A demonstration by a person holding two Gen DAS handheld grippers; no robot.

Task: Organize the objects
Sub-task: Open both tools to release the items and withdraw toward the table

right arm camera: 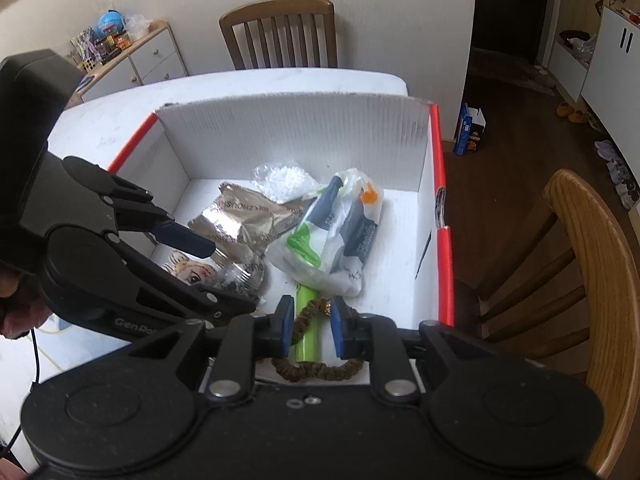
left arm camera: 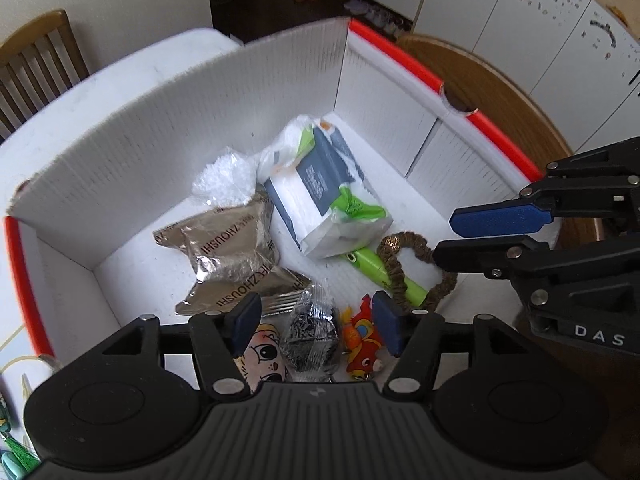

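Observation:
A white box with red rims (left arm camera: 280,80) (right arm camera: 300,128) holds several objects: silver foil packs (left arm camera: 236,248) (right arm camera: 244,220), a tissue pack in a plastic bag (left arm camera: 324,196) (right arm camera: 340,236), a clear bag of white bits (left arm camera: 224,176) (right arm camera: 286,176), a green tube (left arm camera: 384,272) (right arm camera: 306,332), a brown scrunchie (left arm camera: 416,264) (right arm camera: 316,370), a dark wrapped item (left arm camera: 312,336), a red toy (left arm camera: 362,340) and a cartoon face item (left arm camera: 264,360) (right arm camera: 192,272). My left gripper (left arm camera: 316,322) (right arm camera: 224,264) is open above the dark wrapped item. My right gripper (right arm camera: 310,328) (left arm camera: 448,236) is open over the tube and scrunchie.
The box sits on a white table (right arm camera: 240,88) (left arm camera: 120,76). Wooden chairs stand at the far side (right arm camera: 280,32) and at the right (right arm camera: 592,272). A cabinet with toys (right arm camera: 132,52) stands by the wall. Small items lie on the table at the left (left arm camera: 12,440).

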